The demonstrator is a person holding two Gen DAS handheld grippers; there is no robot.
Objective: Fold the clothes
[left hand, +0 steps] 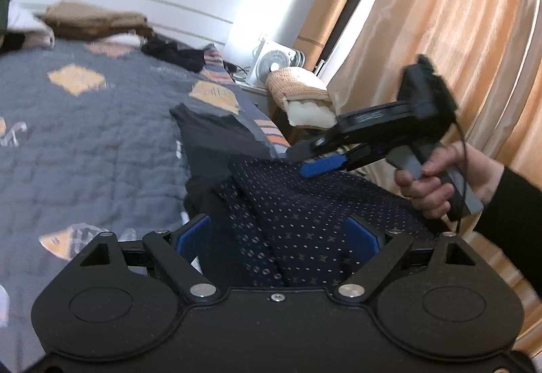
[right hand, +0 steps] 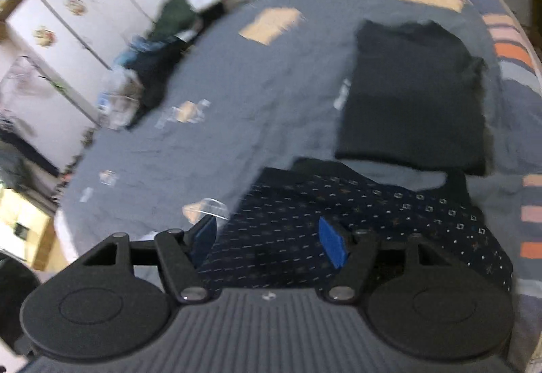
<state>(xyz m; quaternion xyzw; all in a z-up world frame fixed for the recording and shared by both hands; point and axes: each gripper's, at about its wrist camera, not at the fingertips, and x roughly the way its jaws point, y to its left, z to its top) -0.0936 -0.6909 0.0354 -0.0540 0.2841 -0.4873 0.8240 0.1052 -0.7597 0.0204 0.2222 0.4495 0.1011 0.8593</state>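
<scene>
Right under my left gripper sits the patterned navy garment, its cloth running between the two blue pads, which stand wide apart; no grip that I can see. Left wrist view alone shows my right gripper from outside: a hand in a dark sleeve squeezes its handle, and the blue fingertip looks pressed onto the far edge of the patterned garment. Jaws there look nearly together, but whether cloth is pinched I cannot tell. Same view gives the peach curtain, a white fan and a chair with a woven cover beside the bed.

Right wrist view is blurred. It shows the right gripper's own pads parted with the patterned garment lying between and under them, touching or not I cannot tell. Only this view shows the whole folded black garment, flat on the grey quilt just beyond the patterned one, plus a heap of clothes at the far bed edge and a white wardrobe behind. Patterned garment lies crumpled at the near edge of the bed, beneath both grippers.
</scene>
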